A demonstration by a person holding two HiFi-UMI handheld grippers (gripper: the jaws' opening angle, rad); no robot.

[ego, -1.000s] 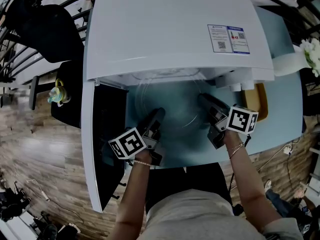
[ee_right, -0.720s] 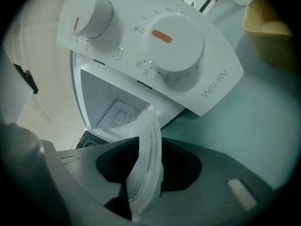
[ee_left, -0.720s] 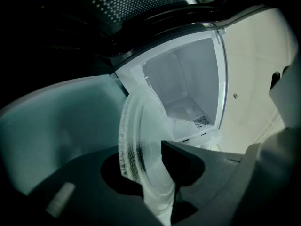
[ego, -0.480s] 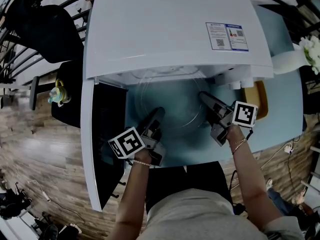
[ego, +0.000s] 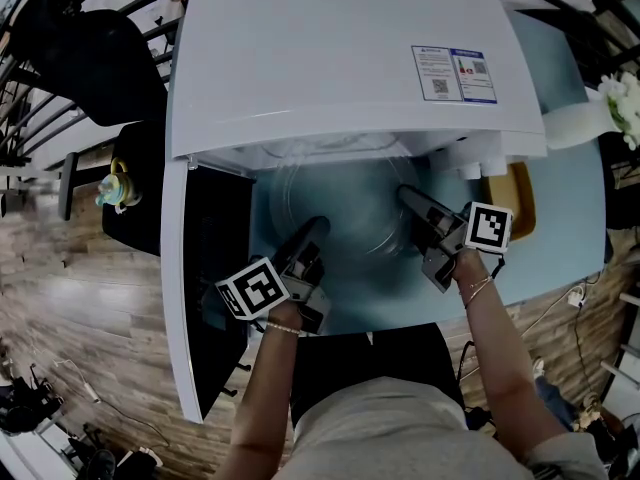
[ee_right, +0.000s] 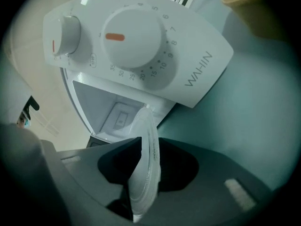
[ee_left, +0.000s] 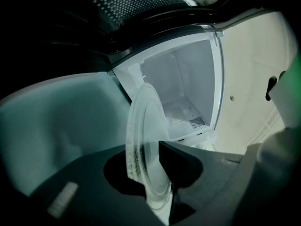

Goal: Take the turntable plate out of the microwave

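The left gripper [ego: 315, 226] is clamped on the left rim of the glass plate [ego: 340, 203], and the jaws of the right gripper [ego: 408, 196] have just been closed more on its right rim. The plate is held up at the mouth of the open microwave [ego: 340, 58], over the blue-green table [ego: 385, 298].

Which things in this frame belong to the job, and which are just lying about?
Job: turntable plate; microwave, door open; left gripper, shut on the plate's rim; right gripper, fingers have just been closing, opposite rim between them.
Lying about: yellow teapot; wooden tray; white flowers.
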